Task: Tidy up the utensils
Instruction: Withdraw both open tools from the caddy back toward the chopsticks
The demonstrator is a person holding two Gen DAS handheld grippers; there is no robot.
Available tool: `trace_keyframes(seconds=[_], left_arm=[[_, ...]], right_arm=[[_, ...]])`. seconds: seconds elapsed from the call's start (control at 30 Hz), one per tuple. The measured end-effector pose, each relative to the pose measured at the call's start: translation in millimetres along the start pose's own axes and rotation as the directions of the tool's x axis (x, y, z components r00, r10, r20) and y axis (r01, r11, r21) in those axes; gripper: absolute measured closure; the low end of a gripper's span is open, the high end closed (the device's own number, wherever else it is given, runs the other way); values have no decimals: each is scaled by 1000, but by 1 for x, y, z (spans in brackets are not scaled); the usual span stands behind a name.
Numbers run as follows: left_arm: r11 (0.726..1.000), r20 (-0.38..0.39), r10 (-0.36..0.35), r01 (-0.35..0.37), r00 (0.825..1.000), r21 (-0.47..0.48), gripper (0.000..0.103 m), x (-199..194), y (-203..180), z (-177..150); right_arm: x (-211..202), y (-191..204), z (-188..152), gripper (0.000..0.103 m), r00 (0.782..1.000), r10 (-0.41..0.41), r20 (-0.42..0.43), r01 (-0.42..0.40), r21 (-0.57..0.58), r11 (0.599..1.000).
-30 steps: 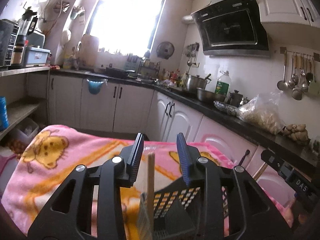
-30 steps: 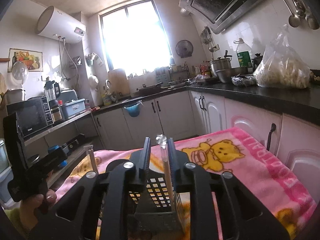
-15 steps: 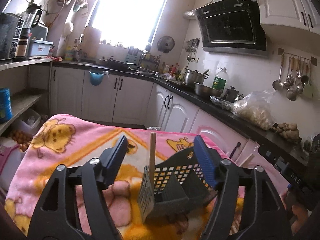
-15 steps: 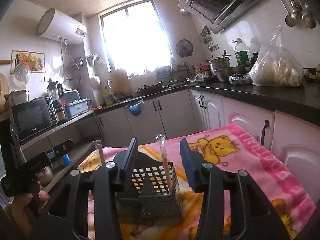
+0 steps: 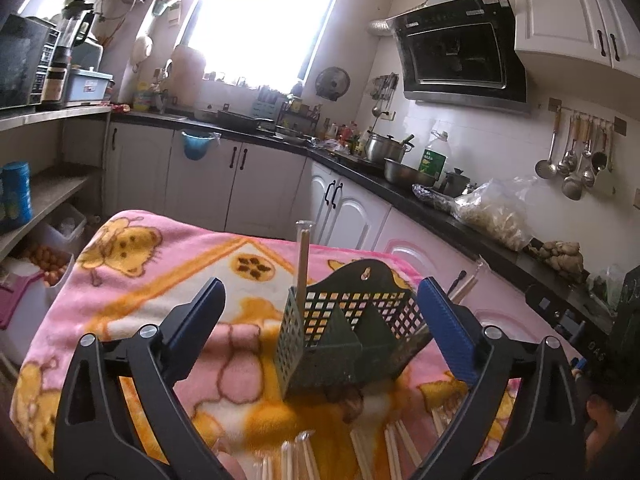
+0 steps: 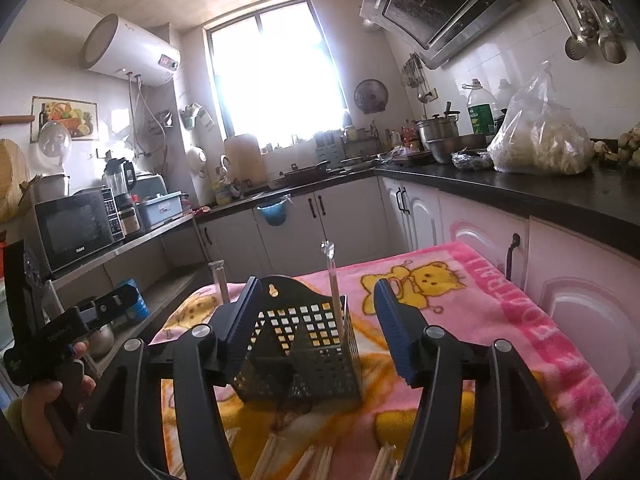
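A dark perforated utensil caddy (image 5: 352, 340) stands on a pink teddy-bear blanket (image 5: 132, 280) in a home kitchen, framed between the wide-spread blue-padded fingers of the left gripper (image 5: 320, 326), which holds nothing. One chopstick (image 5: 302, 264) stands upright in the caddy's near-left corner in the left wrist view. In the right wrist view, the right gripper (image 6: 316, 332) is likewise spread apart and empty around the same caddy (image 6: 304, 344), where a second chopstick (image 6: 334, 288) rises from the right-hand compartment. More loose chopsticks (image 5: 360, 452) lie on the blanket just in front of the caddy. A bulging plastic bag (image 6: 540, 136) sits on the black countertop (image 6: 520, 188) beside the table
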State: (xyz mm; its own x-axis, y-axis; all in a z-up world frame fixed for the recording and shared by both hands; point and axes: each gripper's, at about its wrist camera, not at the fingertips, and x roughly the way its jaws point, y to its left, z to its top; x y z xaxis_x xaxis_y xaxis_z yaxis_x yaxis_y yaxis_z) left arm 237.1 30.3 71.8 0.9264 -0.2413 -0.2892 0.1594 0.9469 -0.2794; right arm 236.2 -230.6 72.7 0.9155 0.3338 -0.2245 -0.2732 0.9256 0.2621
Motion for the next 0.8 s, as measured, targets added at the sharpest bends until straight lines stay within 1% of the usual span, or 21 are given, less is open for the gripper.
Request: trace_keyframes(seconds=[0.03, 0.27, 0.57, 0.8], left_arm=[[1000, 0, 1, -1, 1000, -4, 12, -4, 1, -2], [1000, -12, 12, -12, 1000, -15, 11, -22, 4, -12], [998, -78, 44, -47, 996, -32, 11, -38, 14, -34], [997, -126, 68, -71, 990, -19, 11, -45, 18, -53]], right_arm=[[-3, 1, -1, 46, 1000, 0, -1, 0, -1, 1000], [-23, 6, -10, 46, 1000, 13, -21, -13, -9, 1000], [-39, 16, -27, 46, 997, 32, -71, -35, -39, 999], [-46, 23, -40, 46, 993, 46, -112, -52, -50, 997]])
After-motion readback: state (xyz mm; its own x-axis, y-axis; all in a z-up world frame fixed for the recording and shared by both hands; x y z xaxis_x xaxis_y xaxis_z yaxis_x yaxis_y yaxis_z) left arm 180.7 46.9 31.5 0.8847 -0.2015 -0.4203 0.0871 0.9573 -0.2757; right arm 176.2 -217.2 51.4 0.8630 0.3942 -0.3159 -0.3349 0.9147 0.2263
